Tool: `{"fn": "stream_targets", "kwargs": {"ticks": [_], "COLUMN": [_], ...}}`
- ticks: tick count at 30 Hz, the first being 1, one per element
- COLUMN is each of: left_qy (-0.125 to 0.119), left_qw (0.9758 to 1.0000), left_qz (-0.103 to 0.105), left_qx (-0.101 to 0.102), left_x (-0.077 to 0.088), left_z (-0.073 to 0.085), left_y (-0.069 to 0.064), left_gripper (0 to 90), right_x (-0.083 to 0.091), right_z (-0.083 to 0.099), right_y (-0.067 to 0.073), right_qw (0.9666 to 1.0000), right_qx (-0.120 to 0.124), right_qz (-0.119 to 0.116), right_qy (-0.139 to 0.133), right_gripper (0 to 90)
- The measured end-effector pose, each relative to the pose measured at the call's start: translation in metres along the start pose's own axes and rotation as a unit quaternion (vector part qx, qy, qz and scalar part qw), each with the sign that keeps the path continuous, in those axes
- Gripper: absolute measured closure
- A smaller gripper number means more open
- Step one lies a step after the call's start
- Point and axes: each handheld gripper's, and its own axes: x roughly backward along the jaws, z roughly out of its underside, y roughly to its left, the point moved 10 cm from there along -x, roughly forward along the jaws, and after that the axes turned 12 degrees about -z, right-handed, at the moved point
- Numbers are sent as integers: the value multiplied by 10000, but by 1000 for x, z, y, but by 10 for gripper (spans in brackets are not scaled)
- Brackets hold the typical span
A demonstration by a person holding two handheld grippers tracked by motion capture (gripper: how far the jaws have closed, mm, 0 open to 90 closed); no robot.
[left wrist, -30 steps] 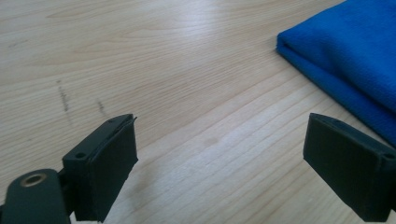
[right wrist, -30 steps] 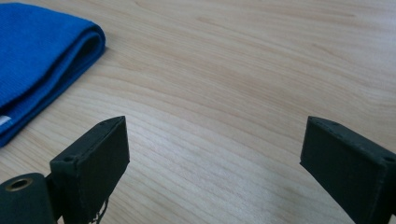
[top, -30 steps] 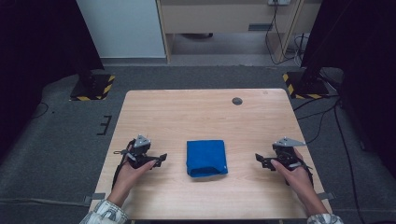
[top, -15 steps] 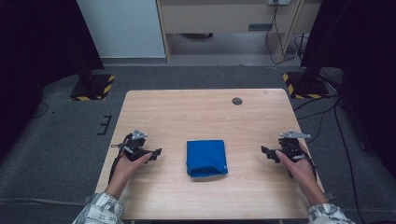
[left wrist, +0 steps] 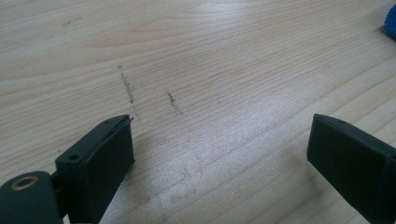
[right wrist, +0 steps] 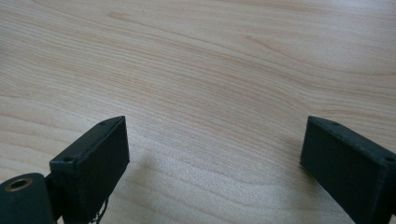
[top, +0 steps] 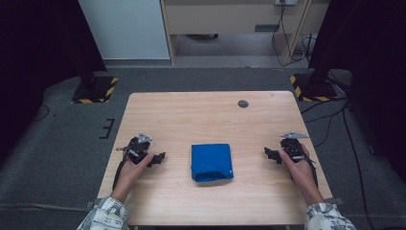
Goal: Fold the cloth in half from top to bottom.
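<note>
A folded blue cloth [top: 211, 162] lies flat near the middle of the wooden tabletop [top: 206, 115], between the two hands. The left gripper [top: 154, 158] rests well to its left and the right gripper [top: 272, 154] well to its right, each with jaws spread wide over bare wood. A small dark disc [top: 243, 103] sits near the far edge.

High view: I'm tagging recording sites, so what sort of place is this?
Probably a lab or recording studio: a bare wooden table on grey carpet, hazard-striped stand bases, and loose floor cables.
</note>
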Motion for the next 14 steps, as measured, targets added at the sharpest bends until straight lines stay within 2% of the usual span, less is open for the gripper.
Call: {"fn": "stream_targets", "kwargs": {"ticks": [3, 6, 8, 14], "left_qy": [-44, -103, -106, -98], "left_qw": [9999, 9999, 9999, 9999], "left_qz": [-76, -103, -93, -72], "left_qx": [-66, -33, -36, -60], "left_x": [-3, -4, -4, -4], "left_z": [2, 2, 2, 3], "left_y": [-1, -2, -3, -3], "left_gripper": [52, 29, 23, 13], "right_x": [-4, -7, -8, -5], "right_z": [0, 0, 1, 5], "right_y": [0, 0, 2, 2], "right_qw": [9999, 9997, 9994, 9984], "right_qx": [57, 111, 218, -95], "right_qz": [91, 199, 213, 537], "right_qy": [25, 91, 182, 135], "right_gripper": [78, 75, 40, 18]}}
